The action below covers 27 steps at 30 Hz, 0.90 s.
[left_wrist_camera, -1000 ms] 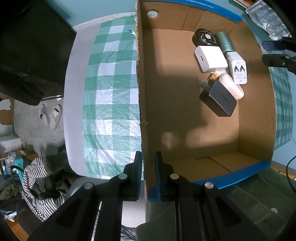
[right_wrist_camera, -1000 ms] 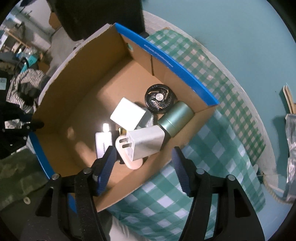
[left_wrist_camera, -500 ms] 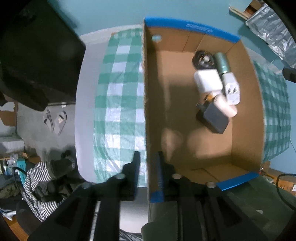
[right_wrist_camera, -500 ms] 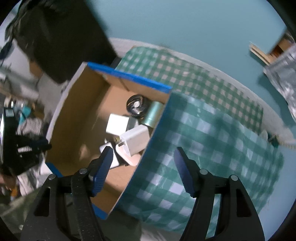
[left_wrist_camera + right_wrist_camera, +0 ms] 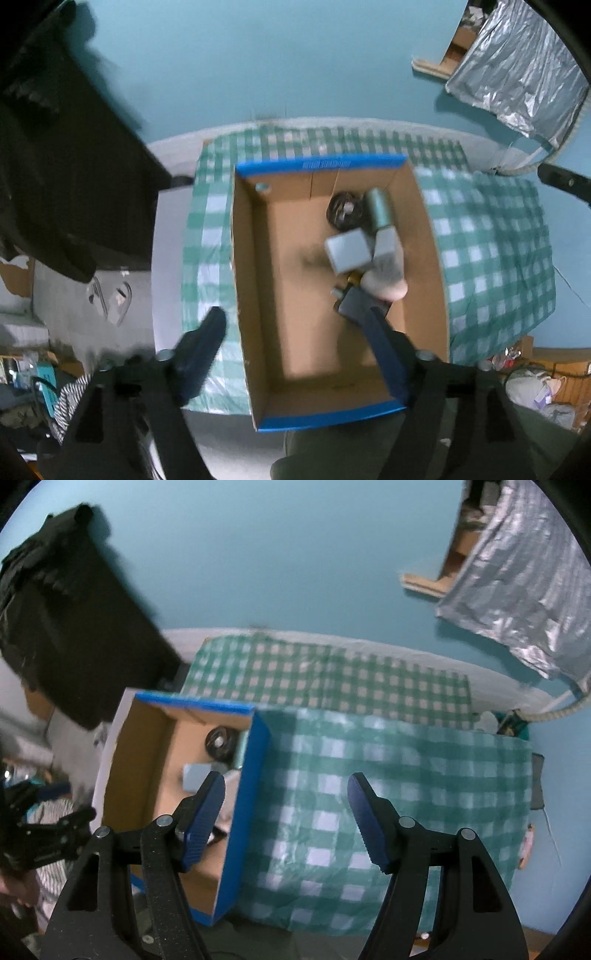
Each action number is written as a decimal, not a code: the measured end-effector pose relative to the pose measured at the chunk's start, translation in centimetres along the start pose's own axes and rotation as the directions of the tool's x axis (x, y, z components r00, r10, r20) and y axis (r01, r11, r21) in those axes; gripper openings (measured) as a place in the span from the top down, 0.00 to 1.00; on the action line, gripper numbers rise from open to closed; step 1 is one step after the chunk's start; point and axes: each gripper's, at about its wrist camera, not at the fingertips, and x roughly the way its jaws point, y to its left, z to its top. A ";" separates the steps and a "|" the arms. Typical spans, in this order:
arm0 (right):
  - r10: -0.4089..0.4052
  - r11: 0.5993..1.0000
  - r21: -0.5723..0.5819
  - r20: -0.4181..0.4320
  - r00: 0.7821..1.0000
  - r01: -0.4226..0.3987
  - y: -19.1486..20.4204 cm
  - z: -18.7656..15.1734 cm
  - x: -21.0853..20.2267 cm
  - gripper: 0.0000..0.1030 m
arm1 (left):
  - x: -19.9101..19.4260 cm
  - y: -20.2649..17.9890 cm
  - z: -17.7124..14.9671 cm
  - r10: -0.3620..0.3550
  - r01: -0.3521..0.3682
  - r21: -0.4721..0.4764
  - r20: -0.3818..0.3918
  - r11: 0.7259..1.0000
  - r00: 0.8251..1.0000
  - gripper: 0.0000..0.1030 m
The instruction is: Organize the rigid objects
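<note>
Standing on the green-checked cloth (image 5: 491, 251) that covers the counter (image 5: 168, 236), the cardboard box (image 5: 288, 295) with blue-edged rims holds a huddle of small things in its far right part. A round black fan (image 5: 343, 210) lies at the far end with a grey-green cylinder (image 5: 378, 208) just to its right. Nearer sit a pale square charger (image 5: 347, 251) and a second pale plug (image 5: 388, 245) touching each other, then a rounded pinkish case (image 5: 386, 286) and a dark adapter (image 5: 356, 304) at the near side of the heap; the blur hides finer detail.

The left tool (image 5: 295, 339) hangs above the box with its blue-padded fingers spread wide apart, one finger over the cloth left of the box wall, the other over the box interior beside the dark adapter. It grips nothing.

The right tool (image 5: 286, 819) hovers over the box's right wall, also spread wide and empty, its left finger above the box and its right finger above the bare cloth. A crinkled silver sheet (image 5: 517, 590) hangs at the far right against the teal wall.
</note>
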 end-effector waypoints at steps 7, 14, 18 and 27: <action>-0.017 0.997 0.070 0.121 0.993 0.008 -1.5 -0.3 -3.1 0.33 | -2.9 -0.9 1.7 0.001 0.000 -0.011 0.089 1.000 0.996 0.16; -0.092 0.996 0.014 0.215 0.972 0.091 -1.1 -0.3 -5.9 0.33 | -5.9 -2.2 2.3 0.015 -0.011 -0.023 0.211 1.000 0.977 0.13; -0.107 0.994 0.011 0.263 0.959 0.108 -1.4 -0.5 -7.3 0.33 | -7.0 -3.2 2.2 0.035 -0.035 -0.004 0.257 0.999 0.966 0.10; -0.157 0.986 0.008 0.323 0.933 0.164 -1.7 -0.6 -8.8 0.33 | -8.0 -4.5 2.2 0.036 -0.040 0.006 0.304 0.999 0.952 0.09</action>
